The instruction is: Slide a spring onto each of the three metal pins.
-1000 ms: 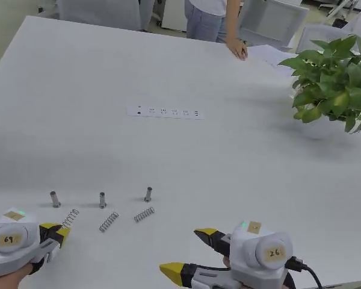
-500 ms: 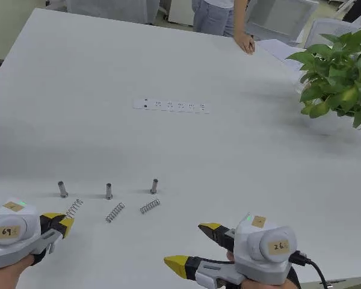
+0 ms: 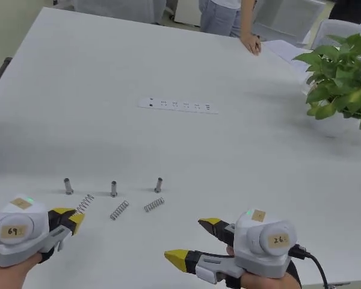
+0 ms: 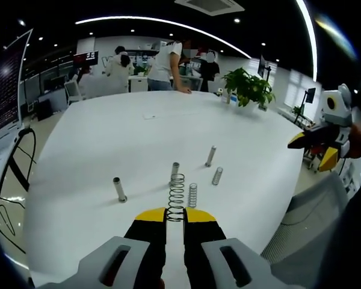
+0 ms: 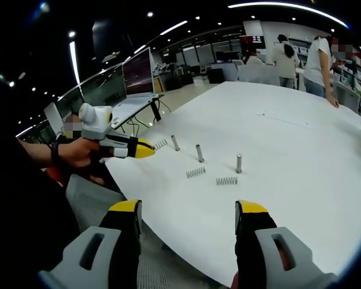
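A white table [image 3: 240, 156] carries a white power strip [image 3: 178, 106] and a potted plant [image 3: 343, 60]; a standing person's hand [image 3: 251, 43] rests on its far edge.

The right gripper [image 5: 188, 208] holds its jaws wide apart near the edge of the table [image 5: 277, 144]; farther off stand three pins [image 5: 199, 153], two springs [image 5: 195, 172] lying beside them.

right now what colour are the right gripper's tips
Yellow on the right gripper; right gripper view.

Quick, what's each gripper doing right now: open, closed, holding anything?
Left gripper: closed on the near end of the leftmost spring.
Right gripper: open, holding nothing.
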